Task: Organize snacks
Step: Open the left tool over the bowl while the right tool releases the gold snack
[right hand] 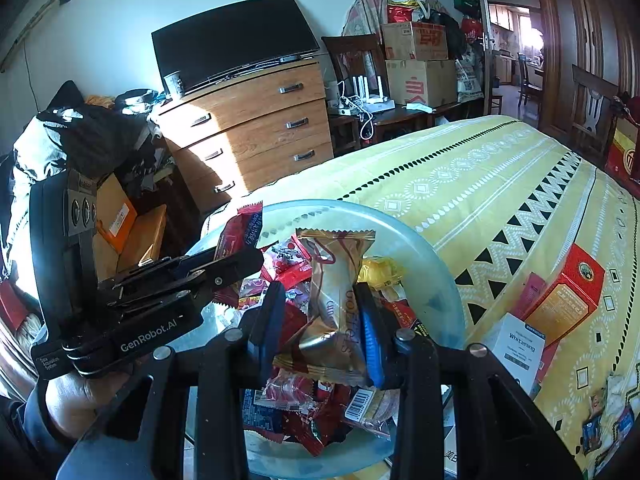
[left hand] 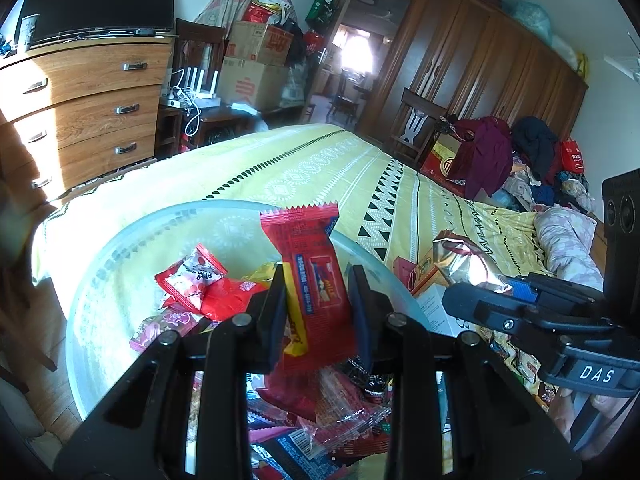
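Observation:
A round glass plate (left hand: 120,248) (right hand: 420,240) lies on the yellow bedspread with several wrapped snacks heaped in it. My left gripper (left hand: 318,304) is shut on a long red snack packet (left hand: 316,280), held upright above the plate. My right gripper (right hand: 320,316) is shut on a gold wrapped snack (right hand: 336,280), also upright over the plate. In the right wrist view the left gripper (right hand: 244,260) reaches in from the left with the red packet (right hand: 240,232) sticking up. In the left wrist view the right gripper (left hand: 476,296) comes in from the right with the gold snack (left hand: 468,260).
Beside the plate on the bedspread (right hand: 480,184) lie an orange-red box (right hand: 568,300), a white box (right hand: 520,344) and a few small snacks (right hand: 596,432). A wooden chest of drawers (right hand: 256,128) stands past the bed's foot, and clothes (left hand: 520,160) are piled at the far right.

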Demonstrator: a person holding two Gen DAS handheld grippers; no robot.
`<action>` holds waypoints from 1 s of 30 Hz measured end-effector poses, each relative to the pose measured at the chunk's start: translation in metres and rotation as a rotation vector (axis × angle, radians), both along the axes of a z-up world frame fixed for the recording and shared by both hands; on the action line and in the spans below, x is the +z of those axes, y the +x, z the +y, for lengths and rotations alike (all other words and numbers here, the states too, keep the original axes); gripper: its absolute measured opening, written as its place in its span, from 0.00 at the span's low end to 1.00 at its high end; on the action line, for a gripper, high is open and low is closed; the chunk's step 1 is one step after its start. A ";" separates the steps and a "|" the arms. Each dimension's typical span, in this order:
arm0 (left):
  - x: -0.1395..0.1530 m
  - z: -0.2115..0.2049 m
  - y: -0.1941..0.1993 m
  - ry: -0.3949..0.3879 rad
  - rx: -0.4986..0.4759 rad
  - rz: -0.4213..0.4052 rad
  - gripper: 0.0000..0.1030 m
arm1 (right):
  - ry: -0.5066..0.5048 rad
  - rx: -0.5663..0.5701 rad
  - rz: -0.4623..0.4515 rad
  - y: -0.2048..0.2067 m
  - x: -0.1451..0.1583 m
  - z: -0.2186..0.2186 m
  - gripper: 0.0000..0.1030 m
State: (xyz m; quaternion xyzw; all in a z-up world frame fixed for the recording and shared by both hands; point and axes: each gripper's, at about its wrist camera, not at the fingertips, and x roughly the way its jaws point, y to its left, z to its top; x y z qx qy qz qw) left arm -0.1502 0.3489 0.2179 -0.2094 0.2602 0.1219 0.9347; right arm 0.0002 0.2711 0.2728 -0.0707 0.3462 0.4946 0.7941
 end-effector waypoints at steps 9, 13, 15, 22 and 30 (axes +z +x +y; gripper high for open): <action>0.000 -0.002 0.000 -0.002 -0.003 0.001 0.29 | -0.005 0.004 0.003 0.001 -0.002 0.003 0.38; -0.002 -0.001 0.000 -0.004 -0.004 0.002 0.29 | -0.006 0.005 0.006 0.001 -0.003 0.004 0.38; -0.003 -0.002 0.001 -0.004 -0.006 0.004 0.29 | -0.005 0.005 0.006 0.001 -0.003 0.004 0.38; -0.003 -0.004 0.001 -0.005 -0.008 0.006 0.29 | -0.006 0.004 0.007 0.001 -0.003 0.005 0.38; -0.004 -0.005 0.002 -0.010 -0.012 0.014 0.29 | -0.013 0.012 0.011 0.002 -0.007 0.006 0.38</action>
